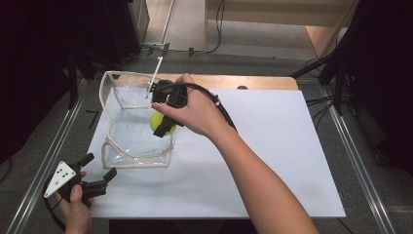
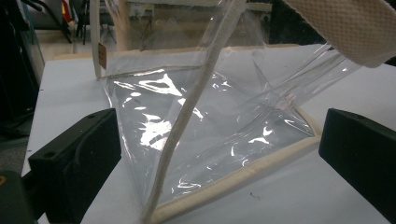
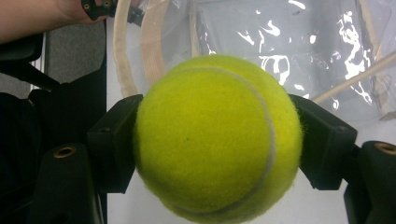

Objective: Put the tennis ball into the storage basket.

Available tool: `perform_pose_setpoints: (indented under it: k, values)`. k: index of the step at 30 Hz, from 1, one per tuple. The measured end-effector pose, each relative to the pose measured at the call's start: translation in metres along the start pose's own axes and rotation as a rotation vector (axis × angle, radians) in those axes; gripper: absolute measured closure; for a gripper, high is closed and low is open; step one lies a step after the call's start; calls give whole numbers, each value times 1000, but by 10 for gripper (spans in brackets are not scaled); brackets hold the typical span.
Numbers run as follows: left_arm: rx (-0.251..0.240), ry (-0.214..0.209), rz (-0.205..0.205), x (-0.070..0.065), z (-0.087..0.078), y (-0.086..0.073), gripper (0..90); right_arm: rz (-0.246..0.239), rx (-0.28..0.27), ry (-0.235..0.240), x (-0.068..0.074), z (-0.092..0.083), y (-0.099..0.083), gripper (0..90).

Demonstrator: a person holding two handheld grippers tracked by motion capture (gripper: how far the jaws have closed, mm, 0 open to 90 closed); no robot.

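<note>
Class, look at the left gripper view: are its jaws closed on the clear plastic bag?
No, the left gripper has both jaws standing wide apart, short of the clear plastic bag.

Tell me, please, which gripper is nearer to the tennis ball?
Right. The right gripper holds the tennis ball between its fingers, above the clear bag. The left gripper waits open by the bag's near corner.
</note>
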State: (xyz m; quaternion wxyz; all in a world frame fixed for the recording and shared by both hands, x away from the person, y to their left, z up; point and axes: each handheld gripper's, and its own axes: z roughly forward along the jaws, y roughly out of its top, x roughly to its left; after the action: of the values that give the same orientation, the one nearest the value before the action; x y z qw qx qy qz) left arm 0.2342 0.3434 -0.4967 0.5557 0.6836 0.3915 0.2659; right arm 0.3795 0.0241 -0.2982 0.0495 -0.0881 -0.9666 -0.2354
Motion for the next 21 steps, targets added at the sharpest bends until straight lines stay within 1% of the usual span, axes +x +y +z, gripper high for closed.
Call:
perform_pose_setpoints:
  k: [1,4,5,6,7,8,9,12,14,15,21]
  values:
    - [-1,0,-1,0,0,0,0,7,-1,-1,1,1,1,232]
    - [1,1,0,0,0,0,0,-4,-6,7,1,4,6,232]
    - [0,0,1,0,0,0,0,4,-4,6,2,5,7,232]
    - [-1,1,-1,0,0,0,0,-3,-12,8,1,7,8,232]
    - [-1,0,-1,0,0,0,0,4,-13,13,1,8,9,232]
    - [-2,0,-2,0,0,0,0,-4,-19,18,0,10,11,232]
    - [0,-1,-2,0,0,0,0,2,-12,18,1,11,12,232]
    - [0,-1,-1,0,0,0,0,-2,-11,19,1,17,16,231]
    - [-1,-1,-2,0,0,0,0,-6,-4,20,1,21,19,231]
    - [-3,-1,-3,0,0,0,0,-15,-7,21,0,23,21,231]
    - [-4,-2,-4,1,0,0,0,-11,6,8,3,35,31,227]
